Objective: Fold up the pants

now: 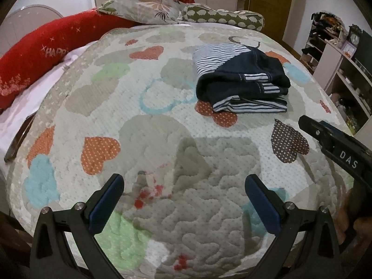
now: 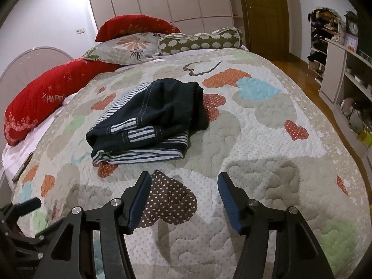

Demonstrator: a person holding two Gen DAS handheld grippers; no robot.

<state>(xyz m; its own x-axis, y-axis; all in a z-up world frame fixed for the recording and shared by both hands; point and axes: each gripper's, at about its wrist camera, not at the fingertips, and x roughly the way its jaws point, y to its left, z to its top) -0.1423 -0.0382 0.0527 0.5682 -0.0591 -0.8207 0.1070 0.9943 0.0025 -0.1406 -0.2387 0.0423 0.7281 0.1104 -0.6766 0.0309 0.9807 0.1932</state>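
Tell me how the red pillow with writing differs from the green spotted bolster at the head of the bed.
The red pillow is plain red with white "HAPPY" lettering and sparkles; the green bolster is olive, covered in pale blobs. The red pillow lies along the bed's left side; the bolster lies across the head end. The red one looks bulkier, though it is nearer. Both are long, rounded cushions.

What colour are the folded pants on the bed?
Dark navy with blue-and-white striped parts; the pants show best in the right wrist view.
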